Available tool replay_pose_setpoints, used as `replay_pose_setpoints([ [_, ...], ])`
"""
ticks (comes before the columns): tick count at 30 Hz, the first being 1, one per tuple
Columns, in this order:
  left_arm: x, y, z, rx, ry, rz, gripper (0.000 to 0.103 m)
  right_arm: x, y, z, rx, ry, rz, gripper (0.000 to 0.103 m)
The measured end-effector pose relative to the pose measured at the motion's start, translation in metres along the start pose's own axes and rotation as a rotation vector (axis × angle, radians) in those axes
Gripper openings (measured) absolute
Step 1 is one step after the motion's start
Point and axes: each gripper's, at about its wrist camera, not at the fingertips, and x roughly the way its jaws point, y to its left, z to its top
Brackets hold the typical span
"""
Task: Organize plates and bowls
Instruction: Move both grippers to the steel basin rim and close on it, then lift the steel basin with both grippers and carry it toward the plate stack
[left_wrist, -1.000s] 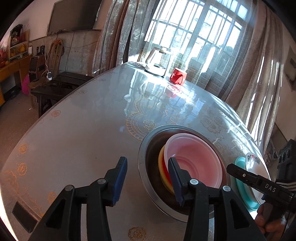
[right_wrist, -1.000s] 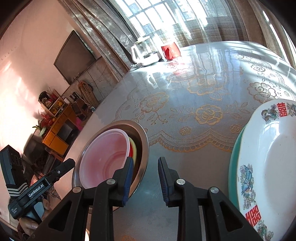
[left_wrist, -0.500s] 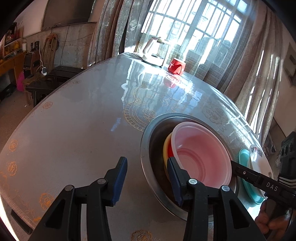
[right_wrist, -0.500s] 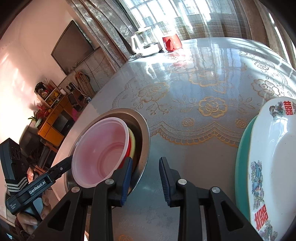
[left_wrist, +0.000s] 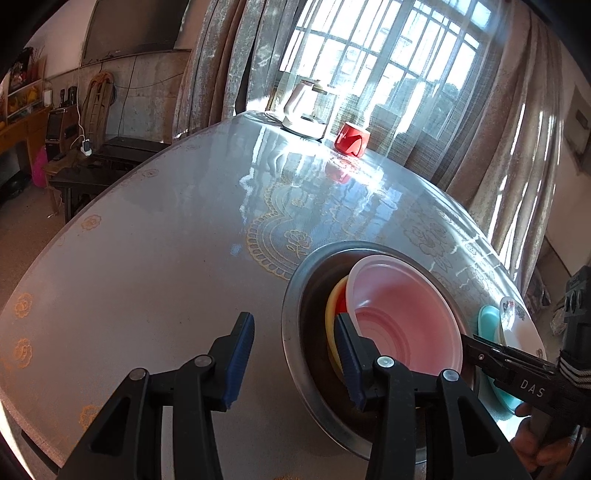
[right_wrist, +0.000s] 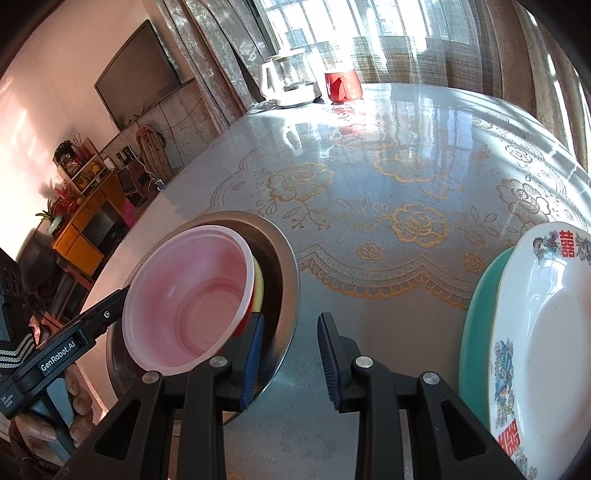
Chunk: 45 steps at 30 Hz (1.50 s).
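Stack: bowls (left_wrist: 402, 317) nested in steel basin (left_wrist: 295, 354), lower right of left view.
Left tongs (left_wrist: 295, 354): apart, straddling basin rim.
Right tongs (right_wrist: 291, 354): apart, straddling opposite rim; plates (right_wrist: 535, 350) at right edge.

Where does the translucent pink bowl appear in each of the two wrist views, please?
Left wrist view: the pink bowl sits lower right, inside the steel basin, beside the right finger.
Right wrist view: the pink bowl sits lower left, in the same basin.
Shared landmark: the red cup by the window.
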Motion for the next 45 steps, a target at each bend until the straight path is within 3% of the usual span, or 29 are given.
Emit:
replay_pose_setpoints([
  [4, -0.004, 0.000, 0.003, 0.012, -0.002, -0.013, 0.044, 0.004, -0.004, 0.001, 0.032, 0.013, 0.022, 0.031],
  [9, -0.004, -0.006, 0.005, 0.061, -0.015, 0.036, 0.044, 0.007, -0.011, -0.002, 0.082, 0.025, 0.063, 0.031],
  [12, -0.008, -0.001, 0.010, 0.037, -0.037, 0.046, 0.044, 0.007, -0.007, -0.003, 0.064, 0.020, 0.052, 0.031],
  [15, -0.012, 0.007, 0.015, 0.007, -0.045, 0.027, 0.044, 0.009, -0.006, -0.004, 0.061, 0.021, 0.054, 0.031],
  [22, -0.018, -0.003, 0.010, 0.075, -0.070, -0.045, 0.047, 0.015, -0.006, -0.003, 0.069, 0.046, 0.072, 0.030],
  [27, 0.001, -0.010, 0.004, 0.135, -0.008, -0.012, 0.047, 0.017, -0.007, -0.005, 0.076, 0.052, 0.075, 0.035],
  [33, 0.028, -0.001, -0.004, 0.077, 0.077, -0.036, 0.038, 0.025, -0.004, -0.009, 0.048, 0.055, 0.076, 0.039],
  [38, 0.035, 0.009, -0.005, 0.009, 0.092, -0.095, 0.041, 0.027, 0.002, -0.010, 0.004, 0.048, 0.068, 0.034],
  [45, 0.035, 0.004, -0.004, 0.045, 0.090, -0.081, 0.043, 0.028, 0.001, -0.009, 0.005, 0.054, 0.075, 0.030],
])
